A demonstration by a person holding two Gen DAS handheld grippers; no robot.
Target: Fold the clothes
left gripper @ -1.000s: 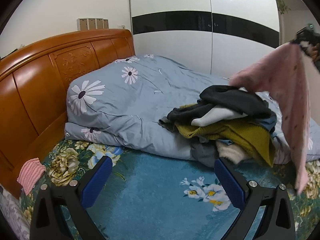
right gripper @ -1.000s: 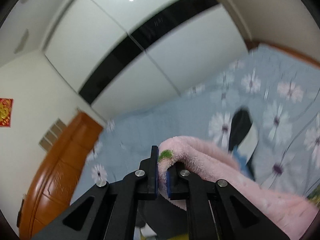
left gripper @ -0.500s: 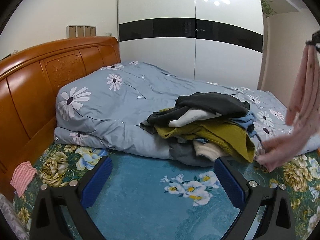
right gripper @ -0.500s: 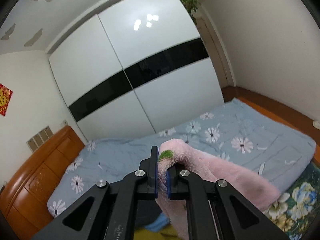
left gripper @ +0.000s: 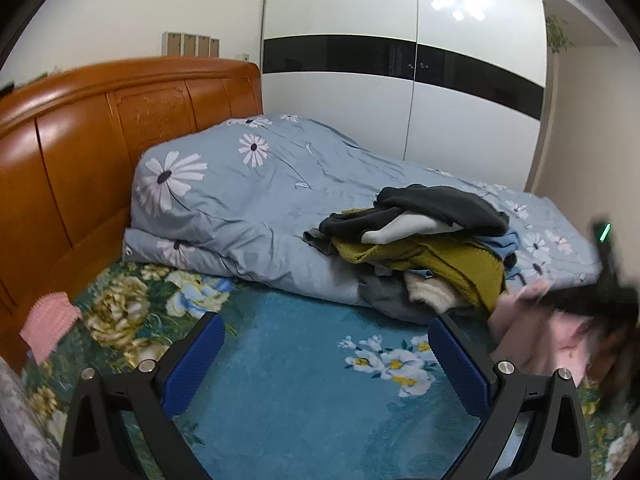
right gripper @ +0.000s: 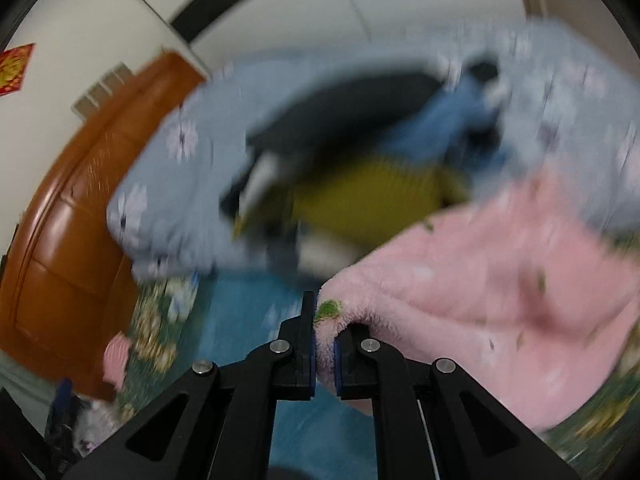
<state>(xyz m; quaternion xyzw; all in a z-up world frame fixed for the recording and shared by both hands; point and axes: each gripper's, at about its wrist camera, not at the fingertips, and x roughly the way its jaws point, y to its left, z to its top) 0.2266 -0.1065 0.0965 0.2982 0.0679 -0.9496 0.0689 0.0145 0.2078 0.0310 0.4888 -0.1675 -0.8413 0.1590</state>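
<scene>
A fluffy pink garment (right gripper: 492, 280) spreads to the right over the bed in the blurred right wrist view, and my right gripper (right gripper: 324, 344) is shut on its edge. In the left wrist view the same pink garment (left gripper: 536, 332) lies low at the right, with the right gripper's dark body (left gripper: 600, 292) blurred above it. My left gripper (left gripper: 324, 360) stands open over the blue floral sheet (left gripper: 300, 360), holding nothing. A pile of clothes (left gripper: 420, 252), dark grey, white, mustard, blue and cream, rests on the folded duvet.
A light blue daisy duvet (left gripper: 240, 200) is heaped across the bed against the orange wooden headboard (left gripper: 80, 152). A small pink knitted piece (left gripper: 48, 324) lies at the left by the headboard. White sliding wardrobe doors (left gripper: 400, 100) stand behind the bed.
The right gripper has swung down from high in the air, bringing the pink garment onto the sheet at the right of the clothes pile. The left gripper stays open, its view shifting slightly.
</scene>
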